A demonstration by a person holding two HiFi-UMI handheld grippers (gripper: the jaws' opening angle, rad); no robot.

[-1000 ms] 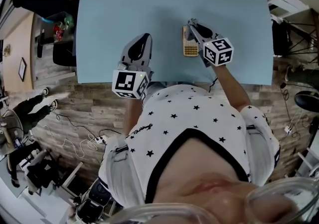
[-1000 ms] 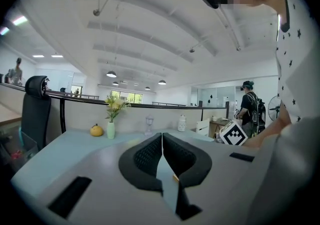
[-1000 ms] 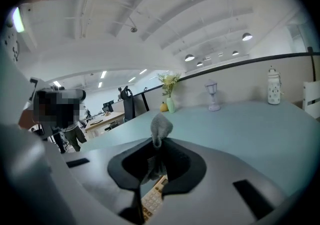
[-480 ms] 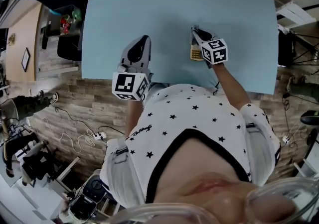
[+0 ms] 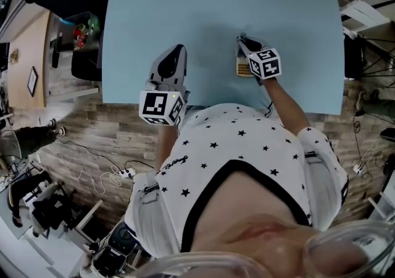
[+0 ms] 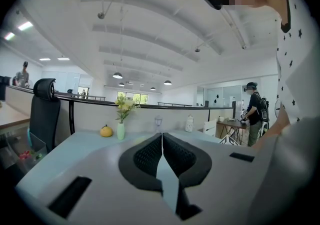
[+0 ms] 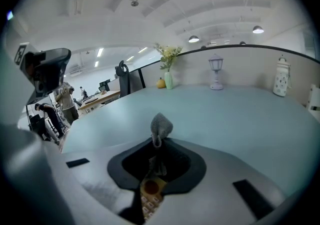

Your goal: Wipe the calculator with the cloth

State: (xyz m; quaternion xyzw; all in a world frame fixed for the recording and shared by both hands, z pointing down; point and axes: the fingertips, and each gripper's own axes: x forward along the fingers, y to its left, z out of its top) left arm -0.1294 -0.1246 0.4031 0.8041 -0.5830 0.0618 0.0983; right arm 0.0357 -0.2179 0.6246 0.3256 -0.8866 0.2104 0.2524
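Centre right of the head view: my right hand-held gripper (image 5: pixel 241 41) pinches the cloth (image 7: pixel 161 128) just above the calculator (image 5: pixel 242 68), which lies on the worktop (image 5: pixel 185 5). Centre left: my left hand-held gripper (image 5: pixel 178 49), jaws pressed together on nothing.

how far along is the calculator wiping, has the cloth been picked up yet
Done: the grey cloth is picked up, pinched in the jaws of the right gripper. In hand: that gripper holds it right over the calculator. Left: the wiping itself; how much is already wiped cannot be told. The left gripper is shut, empty, off to the side.
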